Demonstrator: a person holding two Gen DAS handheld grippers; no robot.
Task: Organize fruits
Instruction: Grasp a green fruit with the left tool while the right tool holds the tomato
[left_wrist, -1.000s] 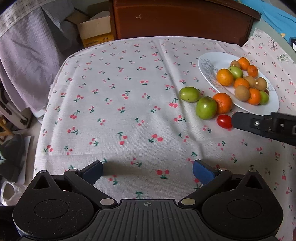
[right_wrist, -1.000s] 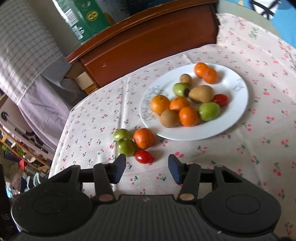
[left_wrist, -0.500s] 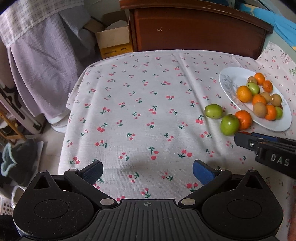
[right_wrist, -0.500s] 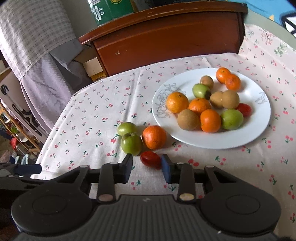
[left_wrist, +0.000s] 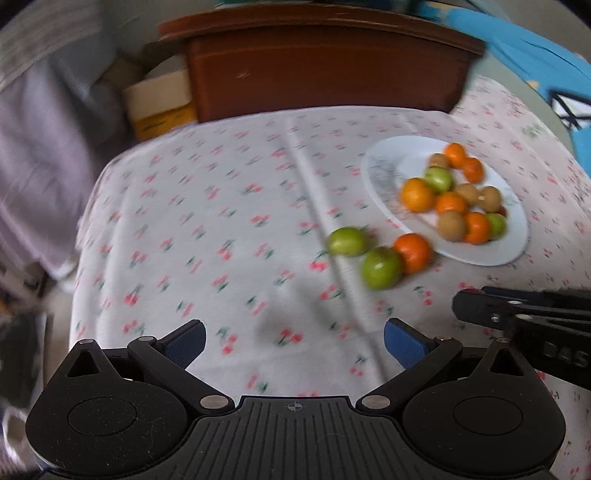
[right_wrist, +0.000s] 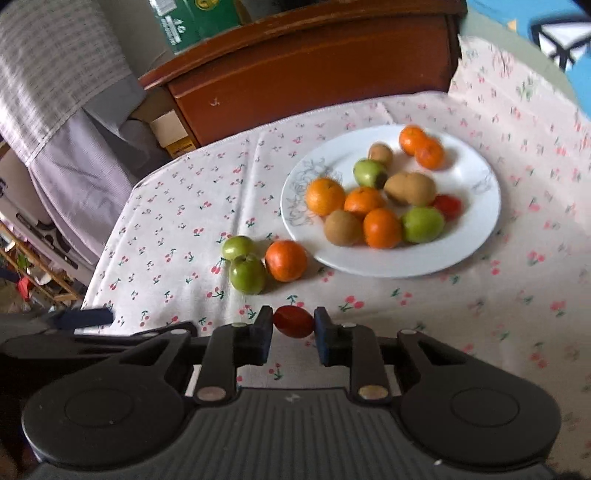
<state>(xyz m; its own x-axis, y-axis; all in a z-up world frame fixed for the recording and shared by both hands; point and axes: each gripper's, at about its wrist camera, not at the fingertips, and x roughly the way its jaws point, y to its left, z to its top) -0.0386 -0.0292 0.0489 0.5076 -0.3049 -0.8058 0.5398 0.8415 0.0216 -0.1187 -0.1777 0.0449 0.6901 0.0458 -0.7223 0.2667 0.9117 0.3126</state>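
Our left claw (left_wrist: 293, 338) hangs wide open and empty over the bare cloth of the surface (left_wrist: 221, 206), well apart from the fruit. Our right claw (right_wrist: 293, 326) is closed on the red tomato (right_wrist: 294, 321), its long axis running across from finger to finger. From there the plate (right_wrist: 476, 229) lies ahead and to the right, so we judge the right side places it.

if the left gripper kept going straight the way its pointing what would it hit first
Probably just the cherry-print tablecloth: the left gripper is open and aimed at bare cloth. The green fruits and the plate lie to the right of that line. The picture is blurred, so depth is uncertain.
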